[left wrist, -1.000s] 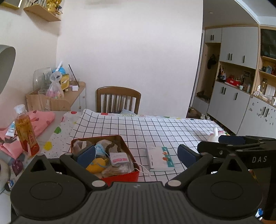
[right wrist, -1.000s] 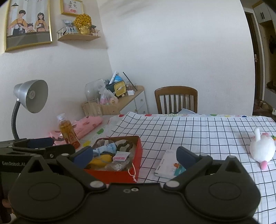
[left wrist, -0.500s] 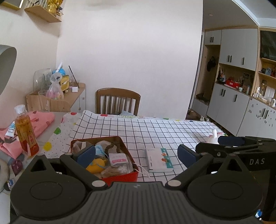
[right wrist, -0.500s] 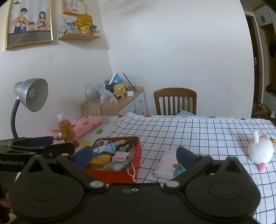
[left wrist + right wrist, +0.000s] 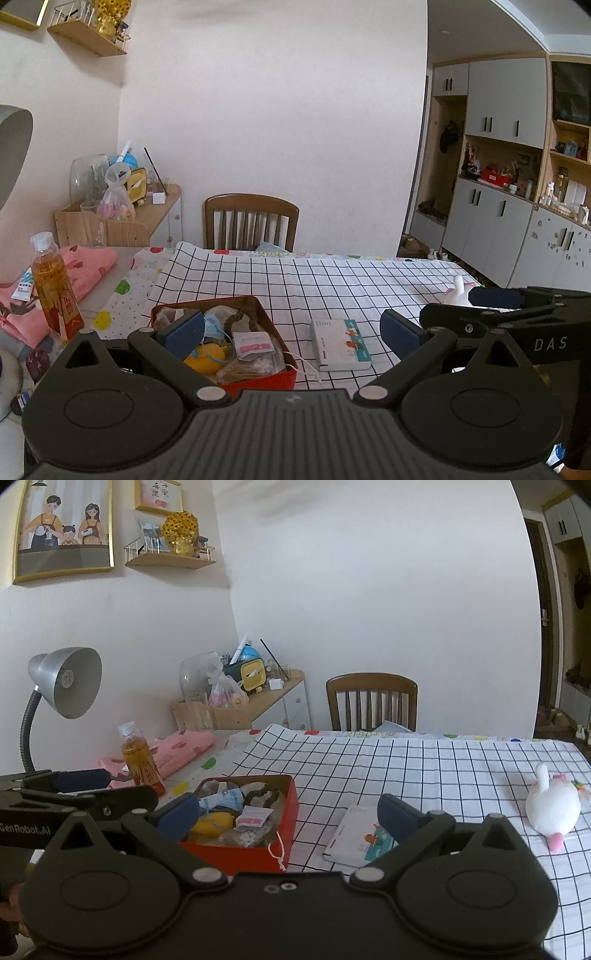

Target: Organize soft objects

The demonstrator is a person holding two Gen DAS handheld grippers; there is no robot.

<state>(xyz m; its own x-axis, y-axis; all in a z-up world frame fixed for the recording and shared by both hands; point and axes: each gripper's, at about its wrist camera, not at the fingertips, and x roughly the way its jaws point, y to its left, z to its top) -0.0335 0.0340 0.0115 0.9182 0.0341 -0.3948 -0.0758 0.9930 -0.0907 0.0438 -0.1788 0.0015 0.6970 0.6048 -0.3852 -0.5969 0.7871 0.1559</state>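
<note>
Nothing has moved: white plush toy [image 5: 552, 806] (pink-tipped) lies sideways.

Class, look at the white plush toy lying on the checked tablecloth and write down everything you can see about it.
The white plush toy looks like a soft, fluffy swan or goose: a rounded body, a slim neck pointing away from the camera, and a pink tip at the near end. Something small and colourful sits at its far side; I cannot tell what. It lies on its side on the black-and-white checked tablecloth, near the right edge, apart from the book and the red box. Nothing else touches it. In the left wrist view only its neck shows.
</note>
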